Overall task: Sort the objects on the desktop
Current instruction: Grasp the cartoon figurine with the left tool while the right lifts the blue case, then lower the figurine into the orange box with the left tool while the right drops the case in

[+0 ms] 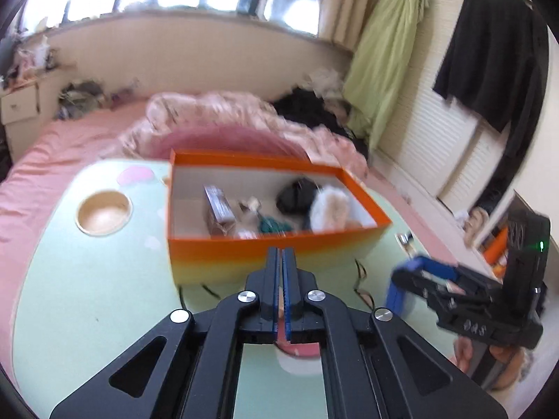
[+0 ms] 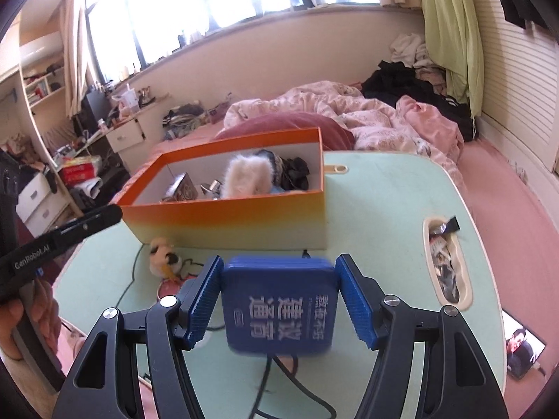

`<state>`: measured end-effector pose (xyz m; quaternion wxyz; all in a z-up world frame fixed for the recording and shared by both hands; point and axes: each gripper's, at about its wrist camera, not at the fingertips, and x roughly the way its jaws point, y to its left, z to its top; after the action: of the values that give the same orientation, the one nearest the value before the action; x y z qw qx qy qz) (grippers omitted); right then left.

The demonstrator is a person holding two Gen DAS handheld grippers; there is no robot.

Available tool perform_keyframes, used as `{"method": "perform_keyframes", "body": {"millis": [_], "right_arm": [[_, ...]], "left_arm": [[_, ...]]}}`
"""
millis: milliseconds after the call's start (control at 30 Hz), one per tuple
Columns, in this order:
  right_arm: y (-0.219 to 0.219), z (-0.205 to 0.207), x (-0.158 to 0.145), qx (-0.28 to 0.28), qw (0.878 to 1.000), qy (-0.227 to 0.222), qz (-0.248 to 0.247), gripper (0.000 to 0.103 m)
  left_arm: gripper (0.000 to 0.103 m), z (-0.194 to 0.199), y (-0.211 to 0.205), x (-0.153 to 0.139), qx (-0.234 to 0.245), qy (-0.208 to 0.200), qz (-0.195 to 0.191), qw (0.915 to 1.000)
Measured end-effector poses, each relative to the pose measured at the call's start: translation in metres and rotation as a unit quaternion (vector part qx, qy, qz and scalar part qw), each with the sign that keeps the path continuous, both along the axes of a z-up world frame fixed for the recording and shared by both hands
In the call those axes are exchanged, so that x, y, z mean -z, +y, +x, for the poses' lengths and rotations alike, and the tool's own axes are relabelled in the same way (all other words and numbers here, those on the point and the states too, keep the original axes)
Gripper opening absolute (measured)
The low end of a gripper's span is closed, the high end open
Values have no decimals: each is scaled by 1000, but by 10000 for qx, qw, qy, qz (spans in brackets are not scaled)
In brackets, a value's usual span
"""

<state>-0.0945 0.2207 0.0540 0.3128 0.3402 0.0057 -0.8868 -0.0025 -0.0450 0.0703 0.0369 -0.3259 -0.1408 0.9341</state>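
A: How many things were there, and where?

B: One orange box (image 2: pixel 241 216) sat open on the pale green table (image 2: pixel 384 192), holding one white fluffy item (image 2: pixel 244 174), one black bundle (image 2: pixel 297 173) and some smaller items too blurred to count. One yellow plush toy (image 2: pixel 162 256) lay just beside the box.

A: And the grippers?

B: The right gripper (image 2: pixel 279 300) clamped one blue box (image 2: pixel 279 309) printed with white Chinese characters. The left gripper (image 1: pixel 281 279) had its jaws closed together; whether anything sat between them, I couldn't tell. Its side read "GenRobot.AI".
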Motion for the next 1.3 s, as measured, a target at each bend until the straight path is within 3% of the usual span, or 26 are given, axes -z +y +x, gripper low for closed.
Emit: {"method": "perform_keyframes", "body": {"millis": [33, 67, 100, 267, 367, 433, 467, 633, 733, 833, 933, 1033, 1167, 1300], "right_arm": [[-1, 3, 0, -38, 10000, 7, -14, 66], [0, 1, 1, -58, 10000, 13, -12, 66], [0, 3, 2, -68, 10000, 43, 15, 66], [2, 4, 5, -39, 9999, 137, 46, 66], [4, 4, 5, -29, 9999, 108, 4, 66], [6, 3, 6, -30, 9999, 83, -63, 66], [6, 3, 6, -31, 9999, 84, -73, 66], [7, 3, 5, -45, 9999, 72, -105, 66], [6, 4, -3, -46, 9998, 132, -155, 66], [1, 1, -21, -115, 9994, 252, -227, 66], [-7, -7, -48, -182, 9979, 466, -403, 66], [-20, -21, -75, -135, 9959, 680, -575, 66], [-48, -43, -87, 1, 9931, 1045, -539, 67], [-73, -58, -66, 116, 9950, 966, -226, 69]], "left_arm": [[27, -2, 1, 6, 76, -177, 56, 9998], [58, -5, 4, 13, 102, -330, 45, 9994], [78, -8, 8, 21, 77, -440, -71, 9990], [79, -15, 29, 41, -199, -402, -939, 9946], [78, -26, 35, 46, -192, -580, -1247, 9903], [57, -29, 36, 48, -180, -635, -1288, 9895], [49, -31, 35, 51, -169, -718, -1279, 9890], [48, -23, 28, 48, -78, -648, -1193, 9907], [48, -12, 20, 36, -85, -374, -832, 9958], [48, -7, 12, 6, -44, -79, -554, 9984], [49, -15, 7, -32, -158, 315, -578, 9977], [49, -38, -1, -49, -242, 399, -405, 9981], [50, -69, -11, -43, -496, 400, -154, 9978], [53, -63, -16, -21, -835, 349, -233, 9956]]}}
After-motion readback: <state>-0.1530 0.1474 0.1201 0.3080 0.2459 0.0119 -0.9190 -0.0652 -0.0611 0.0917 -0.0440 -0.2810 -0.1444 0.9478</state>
